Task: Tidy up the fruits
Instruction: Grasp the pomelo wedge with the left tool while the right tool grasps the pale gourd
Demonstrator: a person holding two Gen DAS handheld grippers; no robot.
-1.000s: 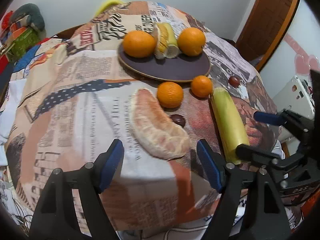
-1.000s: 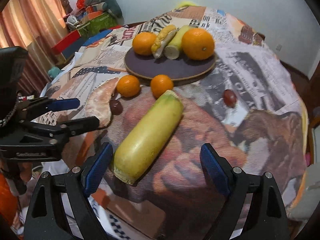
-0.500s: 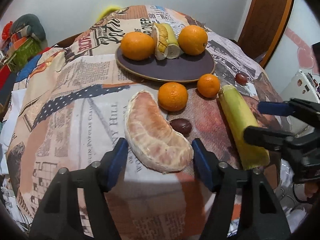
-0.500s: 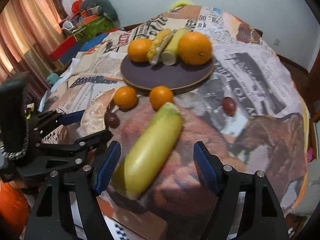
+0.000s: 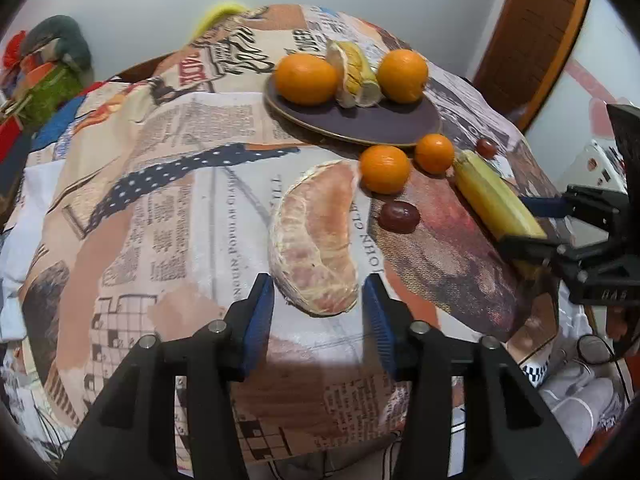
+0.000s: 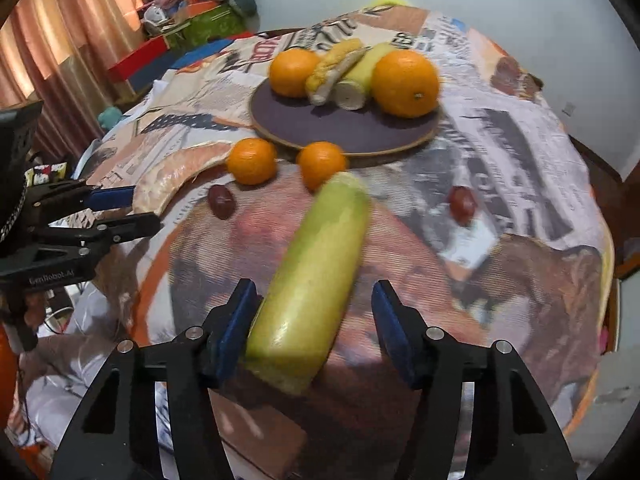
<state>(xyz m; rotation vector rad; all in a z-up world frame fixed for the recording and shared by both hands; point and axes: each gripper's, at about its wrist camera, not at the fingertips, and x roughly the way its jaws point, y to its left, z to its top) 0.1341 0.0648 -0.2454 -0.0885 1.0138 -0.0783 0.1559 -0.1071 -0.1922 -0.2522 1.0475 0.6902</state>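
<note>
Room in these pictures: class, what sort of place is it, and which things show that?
Probably a lived-in home room: a table under a newspaper-print cloth, curtains, a wooden door, and a pile of toys and boxes by the wall.

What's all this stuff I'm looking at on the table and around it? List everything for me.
plate: one, dark purple, far side of table
large oranges: two, orange, on plate
peeled fruit pieces: two, yellowish, on plate between the oranges
small oranges: two, orange, on cloth just before plate
pomelo segment: one, pinkish, between left tongs' pads
long yellow-green fruit: one, between right tongs' pads
dark red small fruits: two, on cloth
tablecloth: one, newspaper print
left tongs: black, blue pads, just been closing, gap visible
right tongs: same, just been closing, far pad apart
</note>
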